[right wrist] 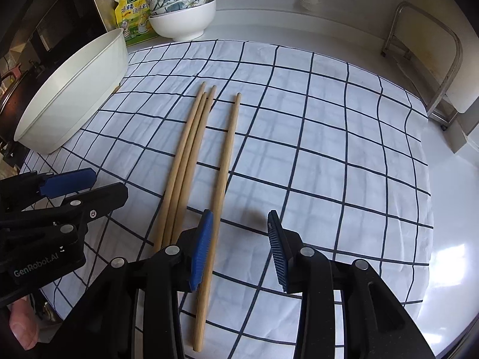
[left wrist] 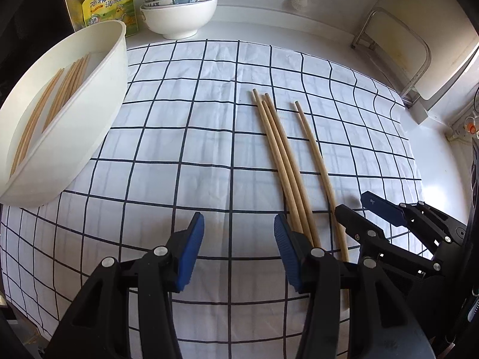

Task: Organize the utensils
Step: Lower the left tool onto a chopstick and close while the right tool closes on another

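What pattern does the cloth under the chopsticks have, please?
The cloth is white with a dark blue grid of thin lines, clearest in the right wrist view.

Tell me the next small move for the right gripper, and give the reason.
Probably shift the right gripper slightly left and lower it so its open jaws straddle the single chopstick. That stick lies apart from the three chopsticks bunched together on the checked cloth, right beside the left pad, so it looks easiest to grab before carrying it to the white tub.
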`<state>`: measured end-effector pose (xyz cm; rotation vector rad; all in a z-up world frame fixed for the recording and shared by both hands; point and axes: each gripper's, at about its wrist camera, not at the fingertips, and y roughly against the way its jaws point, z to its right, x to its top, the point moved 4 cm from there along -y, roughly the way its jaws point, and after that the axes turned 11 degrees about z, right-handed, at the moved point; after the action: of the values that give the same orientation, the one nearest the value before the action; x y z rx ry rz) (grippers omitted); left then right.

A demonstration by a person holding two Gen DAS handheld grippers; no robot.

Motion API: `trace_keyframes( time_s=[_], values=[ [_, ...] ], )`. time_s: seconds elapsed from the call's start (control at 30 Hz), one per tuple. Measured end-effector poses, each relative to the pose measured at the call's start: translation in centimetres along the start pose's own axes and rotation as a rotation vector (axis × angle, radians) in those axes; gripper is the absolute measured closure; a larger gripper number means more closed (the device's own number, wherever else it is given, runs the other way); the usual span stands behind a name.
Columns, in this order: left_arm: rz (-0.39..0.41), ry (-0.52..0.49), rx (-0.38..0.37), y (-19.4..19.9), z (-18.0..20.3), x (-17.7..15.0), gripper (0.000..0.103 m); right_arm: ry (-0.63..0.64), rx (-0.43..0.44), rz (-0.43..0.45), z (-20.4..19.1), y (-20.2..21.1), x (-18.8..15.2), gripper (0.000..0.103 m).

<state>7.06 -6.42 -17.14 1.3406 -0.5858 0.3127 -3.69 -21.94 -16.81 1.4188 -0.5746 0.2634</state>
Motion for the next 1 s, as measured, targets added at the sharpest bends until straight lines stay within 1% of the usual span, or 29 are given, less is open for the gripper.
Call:
trace_keyframes(
  time_s=[0.2, 0.27, 0.33, 0.47, 0.67, 0.77, 1.0],
  values=[
    [0.002, -0.009, -0.018, -0.8, 1.6, 0.1, 0.055, -0.043, -0.028, 0.011, 2.4, 0.2, 0.0, 0.067],
    [0.001, -0.017, -0.013, -1.2, 2.0, 0.1, 0.055, -0.058, -0.012, 0.015, 2.8, 0.5, -0.1, 0.067],
    [-0.006, -0.018, -0.013, -1.7, 2.2, -0.1, 0.055, -0.067, 0.015, 0.039, 2.9, 1.2, 0.0, 0.067],
    [-0.005, -0.02, -0.007, -2.2, 2.6, -0.2, 0.054, -0.061, 0.006, 0.047, 3.2, 1.8, -0.2, 0.067],
    [0.006, -0.037, 0.029, -2.1, 2.6, -0.3, 0.052, -0.069, 0.005, 0.042, 3.2, 1.7, -0.5, 0.067],
    [-0.012, -0.038, 0.035, -2.1, 2.3, -0.6, 0.052, -0.065, 0.008, 0.039, 3.1, 1.7, -0.5, 0.067],
    [-0.022, -0.039, 0.06, -1.6, 1.4, -0.8, 0.052, -0.043, 0.016, 0.025, 1.9, 1.2, -0.4, 0.067]
  ],
)
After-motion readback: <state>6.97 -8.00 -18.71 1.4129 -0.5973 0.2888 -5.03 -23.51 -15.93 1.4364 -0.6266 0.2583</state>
